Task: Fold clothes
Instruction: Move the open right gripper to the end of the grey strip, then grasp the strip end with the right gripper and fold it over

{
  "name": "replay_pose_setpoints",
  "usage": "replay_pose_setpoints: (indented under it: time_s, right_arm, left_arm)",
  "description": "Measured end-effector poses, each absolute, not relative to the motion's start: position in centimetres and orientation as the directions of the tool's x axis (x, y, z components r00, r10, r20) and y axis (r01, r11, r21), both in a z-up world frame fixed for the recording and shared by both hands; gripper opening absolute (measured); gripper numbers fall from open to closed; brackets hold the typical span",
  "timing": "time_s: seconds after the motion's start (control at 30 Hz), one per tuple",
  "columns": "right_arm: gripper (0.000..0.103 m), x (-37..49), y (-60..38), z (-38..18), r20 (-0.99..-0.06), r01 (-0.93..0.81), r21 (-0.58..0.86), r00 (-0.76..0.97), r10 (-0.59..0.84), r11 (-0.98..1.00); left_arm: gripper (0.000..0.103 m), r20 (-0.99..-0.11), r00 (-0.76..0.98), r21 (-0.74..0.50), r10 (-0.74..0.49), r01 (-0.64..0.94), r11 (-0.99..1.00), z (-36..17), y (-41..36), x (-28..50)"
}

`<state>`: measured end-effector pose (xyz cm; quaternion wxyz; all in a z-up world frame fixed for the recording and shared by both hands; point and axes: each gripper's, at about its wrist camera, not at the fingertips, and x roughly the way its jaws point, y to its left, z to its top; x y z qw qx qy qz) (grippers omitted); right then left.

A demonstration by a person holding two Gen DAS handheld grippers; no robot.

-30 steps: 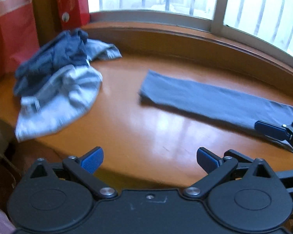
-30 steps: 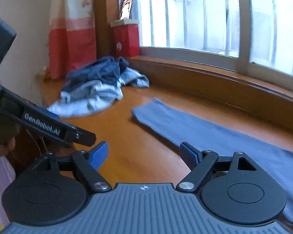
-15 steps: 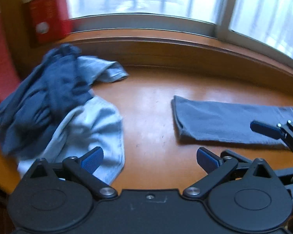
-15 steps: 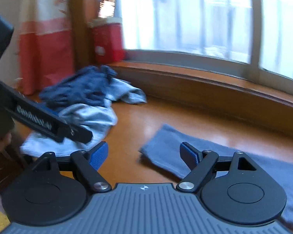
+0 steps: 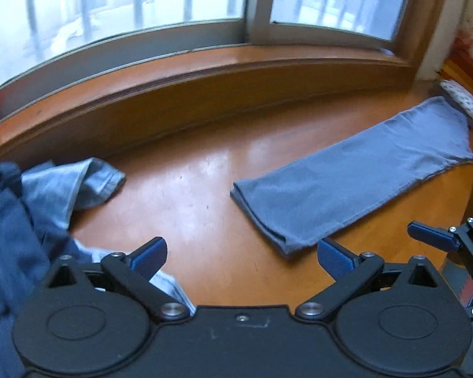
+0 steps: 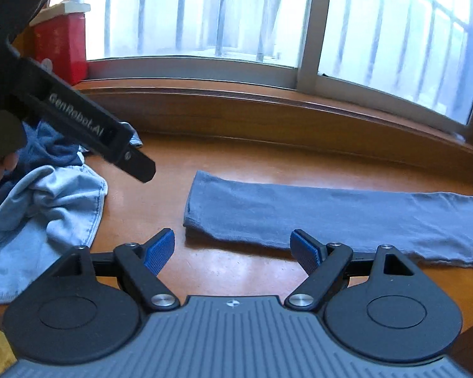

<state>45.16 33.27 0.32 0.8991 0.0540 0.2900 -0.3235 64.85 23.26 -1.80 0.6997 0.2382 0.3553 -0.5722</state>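
Wooden ledge [image 5: 205, 189]: folded garment [image 5: 347, 189], clothes heap [image 6: 41, 208]

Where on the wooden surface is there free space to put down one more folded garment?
Bare wood lies between the crumpled clothes pile and the folded grey garment, and along the window ledge behind both. The pile's side is crowded.

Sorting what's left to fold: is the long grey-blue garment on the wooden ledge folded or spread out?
Folded. The garment lies flat as a long narrow strip, with doubled layers visible at its near end.
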Motion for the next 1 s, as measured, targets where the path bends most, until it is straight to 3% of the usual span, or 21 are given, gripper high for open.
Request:
replay_pose_setpoints:
  time_s: [0.13,0.33,0.73,0.87,1.0]
  right_arm:
    - [0.083,47.0,33.8,0.1,-0.545,0.636,-0.145,0.587,-0.598,0.758]
    - [0.083,48.9,33.4,-1.4,-0.559,0.659,-0.103,0.581,-0.592,0.745]
    - [0.083,53.3,31.9,-5.5,-0.57,0.652,-0.149,0.558,-0.604,0.743]
    - [0.082,52.8,30.5,-5.8,-0.576,0.665,-0.096,0.57,-0.586,0.741]
    - [0.071,52.1,28.9,-5.7,-0.586,0.671,-0.046,0.582,-0.564,0.74]
  left_arm:
    - [0.102,-0.76,0.073,-0.077,-0.646,0.977,0.201,-1.9,22.6,66.5]
    - [0.102,-0.753,0.046,-0.083,-0.657,0.983,0.163,-2.4,21.8,68.7]
    - [0.102,-0.799,-0.011,-0.108,-0.601,0.986,0.126,-4.8,19.5,72.0]
    - [0.102,-0.811,-0.017,-0.109,-0.584,0.986,0.122,-5.3,19.2,71.8]
    - [0.102,-0.818,-0.008,-0.099,-0.575,0.987,0.127,-5.4,19.1,71.5]
